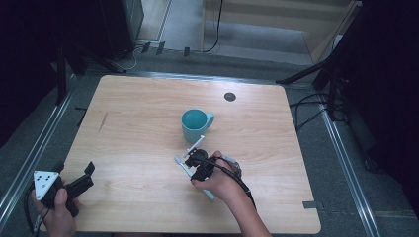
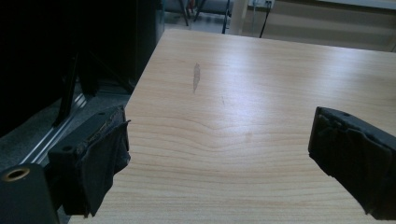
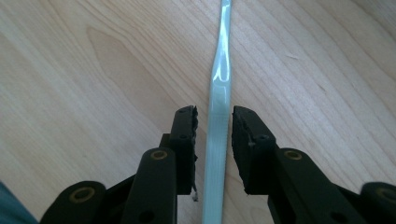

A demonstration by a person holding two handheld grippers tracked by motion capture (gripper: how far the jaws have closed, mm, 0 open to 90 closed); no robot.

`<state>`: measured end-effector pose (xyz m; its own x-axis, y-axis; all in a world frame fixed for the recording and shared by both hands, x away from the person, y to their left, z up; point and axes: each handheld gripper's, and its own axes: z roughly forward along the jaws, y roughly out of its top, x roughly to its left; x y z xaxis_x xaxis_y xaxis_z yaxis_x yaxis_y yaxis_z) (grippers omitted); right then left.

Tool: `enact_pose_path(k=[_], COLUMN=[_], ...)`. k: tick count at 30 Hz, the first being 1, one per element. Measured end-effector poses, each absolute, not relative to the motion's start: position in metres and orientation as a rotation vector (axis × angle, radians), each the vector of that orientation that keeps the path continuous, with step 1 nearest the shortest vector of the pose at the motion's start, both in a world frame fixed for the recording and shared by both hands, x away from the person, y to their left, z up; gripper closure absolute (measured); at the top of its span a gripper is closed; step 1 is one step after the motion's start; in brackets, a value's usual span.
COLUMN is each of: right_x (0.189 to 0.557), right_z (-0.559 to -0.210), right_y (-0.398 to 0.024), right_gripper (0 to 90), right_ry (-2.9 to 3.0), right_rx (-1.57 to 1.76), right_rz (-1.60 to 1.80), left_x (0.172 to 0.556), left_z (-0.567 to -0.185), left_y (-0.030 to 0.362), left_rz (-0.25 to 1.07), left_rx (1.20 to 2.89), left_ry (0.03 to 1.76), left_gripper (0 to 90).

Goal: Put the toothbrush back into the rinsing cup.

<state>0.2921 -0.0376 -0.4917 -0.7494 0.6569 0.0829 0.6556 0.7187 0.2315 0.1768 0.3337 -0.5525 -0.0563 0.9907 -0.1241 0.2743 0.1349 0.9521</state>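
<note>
Light, stiff, slick toothbrush [image 3: 219, 135] flat on surface [image 1: 138, 138]: best pinched mid-handle. Right claw [image 3: 214, 122] open astride it; left claw [image 2: 219, 154] wide open, empty.

The right tool [image 3: 214, 116] points down at the wooden surface [image 3: 93, 70], its two black jaws parted a little. Between them lies a pale blue-green toothbrush handle [image 3: 219, 135], running straight up the view and narrowing farther on. Slim gaps show on both sides, so neither jaw clearly touches the handle.
</note>
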Motion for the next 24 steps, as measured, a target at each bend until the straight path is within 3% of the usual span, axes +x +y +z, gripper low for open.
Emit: enact_pose_path(k=[17,24], right_x=[0.299,0.298], right_z=[-0.508,-0.502], right_y=[-0.011,-0.015], right_gripper=[79.2,84.8], right_ry=[2.904,2.889], right_rx=[1.002,1.030], right_rz=[0.174,0.337], left_x=[0.177,0.177], left_z=[-0.553,-0.552], left_y=[0.333,0.333], left_rz=[0.990,0.992], left_rx=[1.295,1.297], left_ry=[1.501,1.500], left_gripper=[5.2,5.2])
